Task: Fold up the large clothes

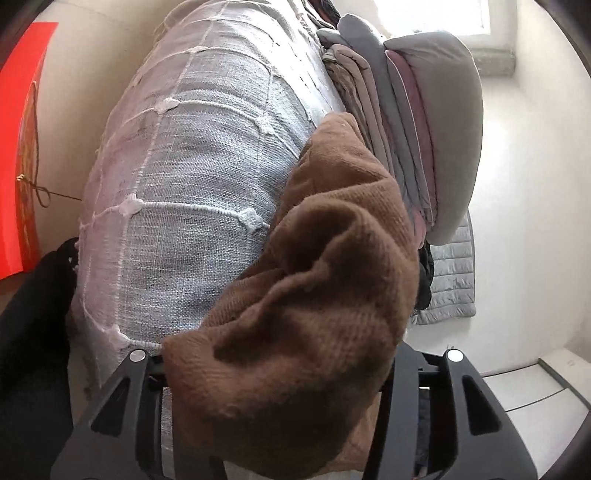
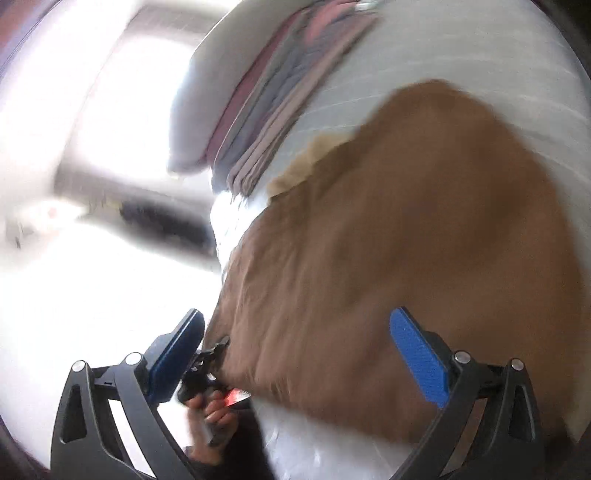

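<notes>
A brown knit garment (image 1: 325, 314) lies on a bed with a grey woven cover (image 1: 192, 184). One end of it is heaped over my left gripper (image 1: 284, 387). The cloth fills the space between the gripper's black arms and hides both pads, so their grip cannot be seen. The right wrist view is blurred. In it the brown garment (image 2: 406, 240) spreads over the bed cover (image 2: 461, 55). My right gripper (image 2: 299, 354) hangs open over the garment's near part, blue pads wide apart and nothing pinched. A hand (image 2: 214, 410) holds the left gripper (image 2: 207, 365) at the garment's left edge.
A stack of folded grey and pink bedding (image 1: 424, 129) stands on the bed behind the garment. A red poster (image 1: 22, 147) hangs on the left wall, with a black cloth (image 1: 33, 332) below it. A grey quilted item (image 1: 450, 280) hangs at the right, by a bright window (image 1: 436, 14).
</notes>
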`<state>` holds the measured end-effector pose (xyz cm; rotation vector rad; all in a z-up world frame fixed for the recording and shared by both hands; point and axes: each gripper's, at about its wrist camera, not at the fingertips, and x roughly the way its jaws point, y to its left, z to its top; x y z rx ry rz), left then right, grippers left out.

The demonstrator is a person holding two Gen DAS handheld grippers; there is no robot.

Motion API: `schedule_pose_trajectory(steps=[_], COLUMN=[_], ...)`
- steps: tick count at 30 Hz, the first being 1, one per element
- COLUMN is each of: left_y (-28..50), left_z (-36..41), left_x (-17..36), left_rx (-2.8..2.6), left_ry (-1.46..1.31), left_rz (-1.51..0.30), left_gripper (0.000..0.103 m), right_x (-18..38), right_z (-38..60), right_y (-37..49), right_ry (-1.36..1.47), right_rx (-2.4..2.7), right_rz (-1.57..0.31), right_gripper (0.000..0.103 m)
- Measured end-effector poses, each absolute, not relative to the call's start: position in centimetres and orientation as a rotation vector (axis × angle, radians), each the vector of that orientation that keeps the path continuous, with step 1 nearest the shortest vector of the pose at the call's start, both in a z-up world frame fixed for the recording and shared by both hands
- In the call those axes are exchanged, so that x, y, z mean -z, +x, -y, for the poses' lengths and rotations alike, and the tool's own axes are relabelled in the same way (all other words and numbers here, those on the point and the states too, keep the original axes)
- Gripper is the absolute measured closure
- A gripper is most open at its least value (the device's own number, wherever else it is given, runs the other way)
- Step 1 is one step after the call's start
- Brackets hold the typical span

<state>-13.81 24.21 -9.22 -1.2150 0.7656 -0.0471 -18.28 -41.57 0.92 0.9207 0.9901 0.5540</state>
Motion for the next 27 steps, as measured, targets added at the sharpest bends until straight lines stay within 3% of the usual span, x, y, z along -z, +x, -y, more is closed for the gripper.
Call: schedule_pose_trajectory(steps=[6, 13, 18, 20, 21, 22, 25, 27], left_y=[-14.0, -14.7, -14.8, -14.6, -14.5, -14.4, -14.0, -14.1], left_z=[-24.1, -24.6, -24.7, -24.6, -24.5, -24.4, -23.9, -23.9], left_x=[9.3, 9.9, 10.0, 9.9, 9.8, 9.5, 8.0, 6.7], left_rx=[0.042, 0.066, 0.075, 0.069, 0.066, 0.064, 0.070, 0.098], left_ry=[-1.248, -1.301, -1.303, -1.293, -1.281, -1.254, -1.135, -1.105], left_rz=[-0.755, -0.735, -0.736, -0.738, -0.741, -0.748, -0.766, -0.746], left_gripper=[0.052, 0.051, 0.051, 0.051, 0.051, 0.054, 0.080, 0.083], right_x=[2.1, 8.1, 8.2, 7.4, 7.1, 7.2, 7.1, 5.6], right_z=[46.5, 47.6, 48.0, 48.0, 47.9, 47.9, 48.4, 47.7], right_y=[-26.3, -25.9, -24.7, -24.4, -24.0, -23.8, -23.7, -24.0], right_ry=[1.138, 1.286, 1.277, 1.232, 1.188, 1.170, 1.163, 1.118], right_rx=[-0.458, -0.346, -0.332, -0.339, -0.330, -0.319, -0.378, -0.410], right_rz=[-1.027, -1.004, -0.892, -0.870, -0.884, -0.893, -0.864, -0.836], right_gripper=[0.005, 0.006, 0.008, 0.021, 0.058, 0.071, 0.077, 0.079])
